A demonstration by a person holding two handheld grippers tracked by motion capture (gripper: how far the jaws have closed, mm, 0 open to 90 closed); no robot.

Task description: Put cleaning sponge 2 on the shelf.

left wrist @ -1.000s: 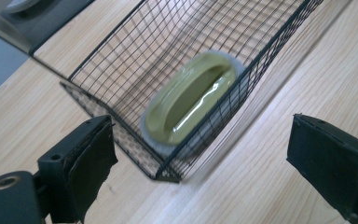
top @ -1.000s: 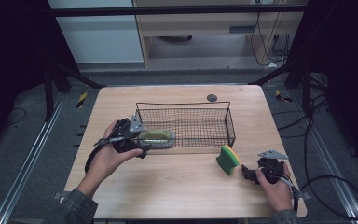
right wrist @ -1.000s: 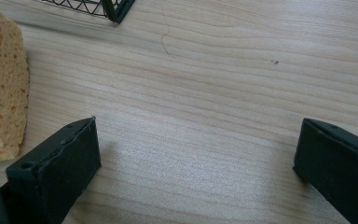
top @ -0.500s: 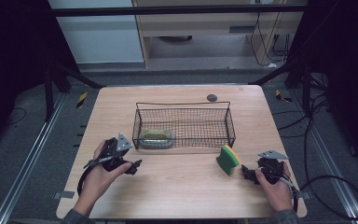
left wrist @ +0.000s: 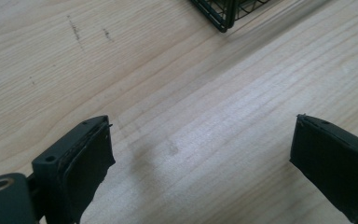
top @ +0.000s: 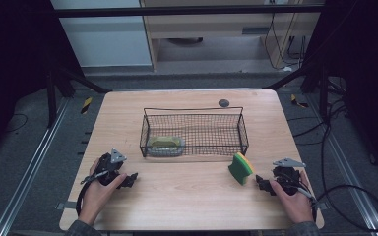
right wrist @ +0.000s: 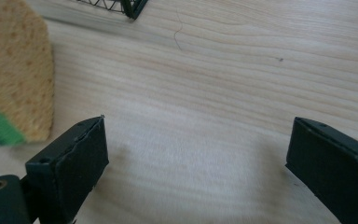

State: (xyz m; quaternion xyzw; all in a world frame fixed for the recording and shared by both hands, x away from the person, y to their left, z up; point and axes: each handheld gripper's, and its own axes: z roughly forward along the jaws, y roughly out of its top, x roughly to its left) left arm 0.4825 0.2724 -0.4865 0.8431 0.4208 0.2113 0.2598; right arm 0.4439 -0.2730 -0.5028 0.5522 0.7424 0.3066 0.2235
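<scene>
A black wire basket [top: 243, 132] stands mid-table with a yellow-green object in clear wrap [top: 165, 144] lying in its left end. A green and yellow sponge [top: 240, 168] stands on edge on the wood in front of the basket's right corner; its yellow face [right wrist: 16, 74] fills the upper left of the right gripper view. My left gripper [top: 131, 180] rests low at the table's front left, open, nothing between its jaws. My right gripper [top: 261, 183] sits at the front right, open, just right of the sponge and apart from it.
The basket's near corner [left wrist: 219, 14] shows at the top of the left gripper view, and another corner [right wrist: 131, 8] in the right gripper view. A small dark round disc [top: 223, 103] lies behind the basket. Floor rails and cables flank the wooden table [top: 192, 201].
My left gripper let go of the wrapped object in the basket, opened, and drew back toward the front left of the table. The right gripper and sponge stayed put.
</scene>
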